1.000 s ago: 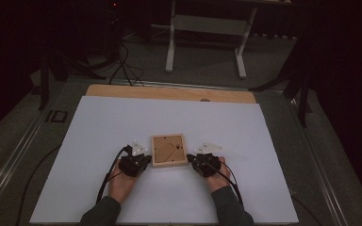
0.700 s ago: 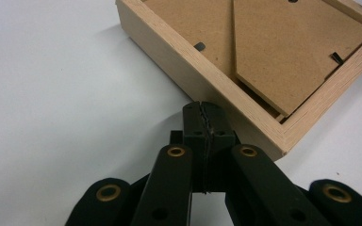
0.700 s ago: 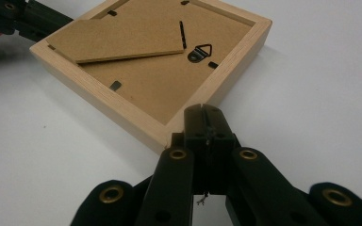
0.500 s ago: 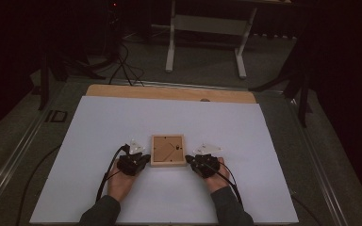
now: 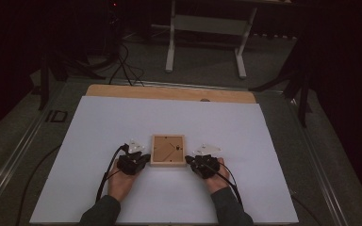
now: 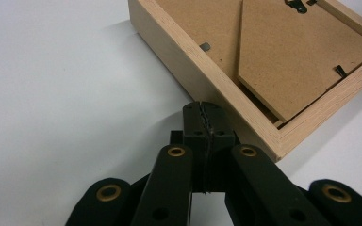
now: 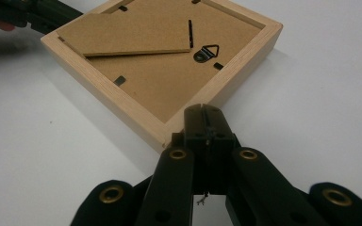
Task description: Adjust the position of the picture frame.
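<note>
A square wooden picture frame (image 5: 168, 150) lies face down on the white table sheet (image 5: 122, 117), its brown backing board and stand flap up. My left gripper (image 5: 141, 159) is shut with nothing in it, tips against the frame's near left corner; up close, the left gripper (image 6: 202, 109) touches the frame (image 6: 264, 61) at its side wall. My right gripper (image 5: 191, 161) is shut too, at the near right corner. Seen from its own camera, the right gripper (image 7: 202, 113) presses on the frame (image 7: 160, 70) corner, near the metal hanger (image 7: 206, 52).
A wooden strip (image 5: 169, 93) runs along the table's far edge. Beyond it stands a white metal stand (image 5: 207, 28) on the dark floor, with cables (image 5: 122, 61) at the left. Metal rails (image 5: 311, 155) border the table.
Both hands and the frame stay almost where they were; the frame and grippers have crept slightly toward the person.
</note>
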A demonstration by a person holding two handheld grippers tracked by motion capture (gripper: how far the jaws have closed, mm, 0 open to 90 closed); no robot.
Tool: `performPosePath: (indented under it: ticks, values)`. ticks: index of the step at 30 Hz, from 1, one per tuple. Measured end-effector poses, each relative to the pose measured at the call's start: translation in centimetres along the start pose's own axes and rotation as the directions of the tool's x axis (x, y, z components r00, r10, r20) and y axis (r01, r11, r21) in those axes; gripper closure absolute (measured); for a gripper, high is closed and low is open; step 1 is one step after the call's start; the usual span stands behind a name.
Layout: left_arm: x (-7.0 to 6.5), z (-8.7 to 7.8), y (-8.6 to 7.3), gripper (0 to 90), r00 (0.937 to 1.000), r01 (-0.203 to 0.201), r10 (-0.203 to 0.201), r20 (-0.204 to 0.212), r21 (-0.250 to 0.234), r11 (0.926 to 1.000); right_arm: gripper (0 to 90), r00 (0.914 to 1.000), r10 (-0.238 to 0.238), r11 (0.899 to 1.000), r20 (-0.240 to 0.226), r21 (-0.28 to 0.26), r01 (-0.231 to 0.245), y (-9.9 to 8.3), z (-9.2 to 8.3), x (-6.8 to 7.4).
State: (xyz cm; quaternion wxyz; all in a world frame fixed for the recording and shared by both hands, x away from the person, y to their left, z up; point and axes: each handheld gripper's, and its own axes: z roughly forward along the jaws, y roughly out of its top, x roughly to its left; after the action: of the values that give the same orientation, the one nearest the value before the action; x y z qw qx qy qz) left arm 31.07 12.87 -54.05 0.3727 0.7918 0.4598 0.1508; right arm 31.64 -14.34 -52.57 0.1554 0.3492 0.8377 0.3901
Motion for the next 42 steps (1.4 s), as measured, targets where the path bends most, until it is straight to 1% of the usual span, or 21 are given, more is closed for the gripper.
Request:
performPosePath:
  ticks: [3,13,20,30,33,36,39,42]
  values:
    - [0.00,0.01,0.02,89.5,1.0000,0.007,-0.007,0.001,0.001,1.0000,89.7,1.0000,0.000,1.000,-0.001,-0.001,0.000,-0.01,0.00,-0.01]
    - [-0.15,0.09,0.07,89.6,0.9999,0.015,-0.015,-0.006,-0.002,0.9999,89.7,1.0000,0.004,1.000,0.000,-0.003,-0.004,-0.04,-0.02,-0.10]
    - [-0.18,0.13,0.08,89.6,0.9999,0.016,-0.016,-0.001,-0.003,0.9999,89.6,0.9999,0.010,1.000,0.004,-0.004,-0.010,-0.09,-0.06,-0.07]
    - [-0.36,0.24,0.15,89.6,0.9995,0.031,-0.031,-0.001,-0.004,0.9995,89.6,0.9997,0.019,1.000,0.016,-0.009,-0.019,-0.18,-0.11,-0.15]
    - [-0.33,0.23,0.15,89.6,0.9995,0.032,-0.032,0.005,-0.002,0.9995,89.6,0.9996,0.024,1.000,0.013,-0.010,-0.024,-0.20,-0.12,-0.25]
    - [-0.31,0.18,0.14,89.4,0.9996,0.028,-0.028,0.009,0.001,0.9996,89.6,0.9996,0.023,1.000,0.014,-0.010,-0.023,-0.21,-0.12,-0.24]
    - [-0.40,0.17,0.11,88.1,0.9999,0.011,-0.011,-0.009,-0.005,0.9999,89.5,0.9996,0.021,1.000,0.020,-0.012,-0.020,-0.21,-0.11,-0.16]
    - [-0.33,0.09,0.11,84.3,0.9998,0.004,-0.004,-0.020,-0.015,0.9999,89.4,0.9994,0.015,1.000,0.032,-0.027,-0.014,-0.08,-0.18,-0.02]
